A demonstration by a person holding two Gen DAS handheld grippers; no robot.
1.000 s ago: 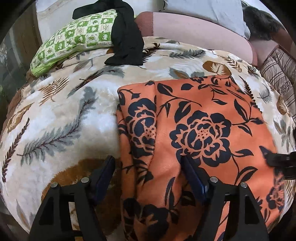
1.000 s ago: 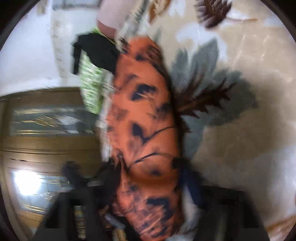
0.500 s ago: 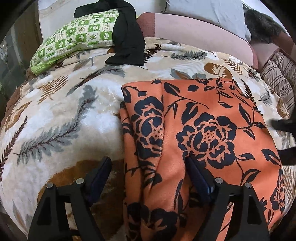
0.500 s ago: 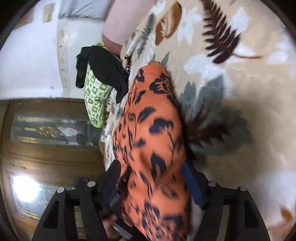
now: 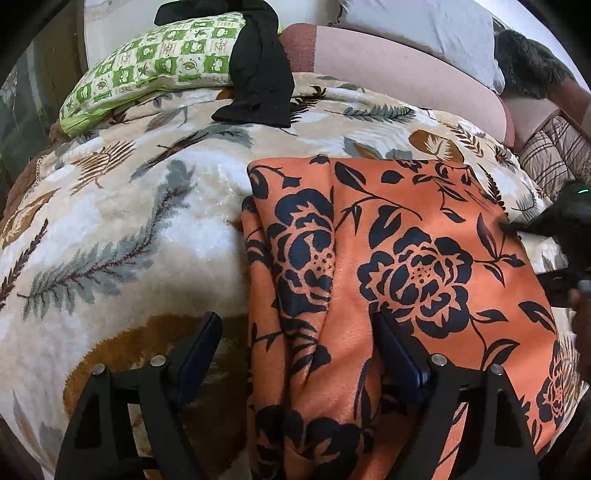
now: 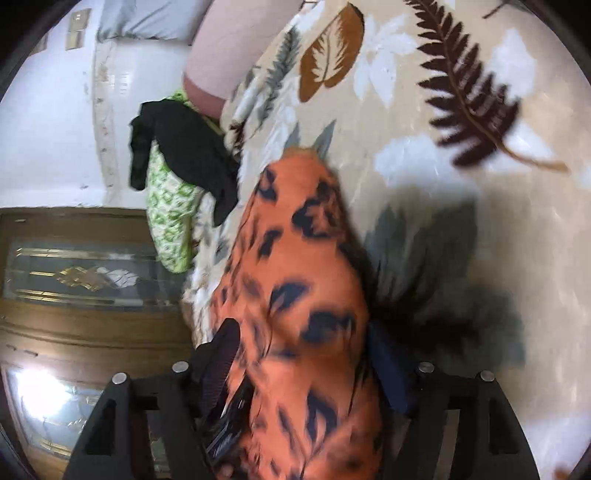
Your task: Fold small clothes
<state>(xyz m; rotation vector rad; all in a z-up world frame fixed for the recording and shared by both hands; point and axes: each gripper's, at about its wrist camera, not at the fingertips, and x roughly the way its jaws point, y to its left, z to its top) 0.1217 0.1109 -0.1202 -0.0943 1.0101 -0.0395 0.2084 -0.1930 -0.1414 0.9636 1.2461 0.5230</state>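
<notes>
Orange cloth point(image 5: 388, 280) with dark blue flowers lies on the bed, on a fuzzy blanket point(image 5: 110, 229) with leaf and feather prints. It looks soft, light and floppy, a bit velvety, so it should bend easily and not slip much on the fuzzy blanket. It seems to be folded over already, with a thick rolled edge on its left side.

Nearest, the left tongs point(image 5: 295, 354) are wide open. One finger sits on the blanket and the other rests on the cloth, with the bunched left edge between them. They are not squeezing it. That thick edge looks like a good place to grab.

The right tongs point(image 6: 303, 365) are blurry. The cloth humps up between the fingers, which are spread fairly wide, and I cannot tell if they grip it.

Farther back, a green checked pillow point(image 5: 155, 59) has a thin black garment point(image 5: 258, 74) draped over it. Behind that are a smooth pink bolster point(image 5: 399, 70) and a grey pillow point(image 5: 417, 22).
</notes>
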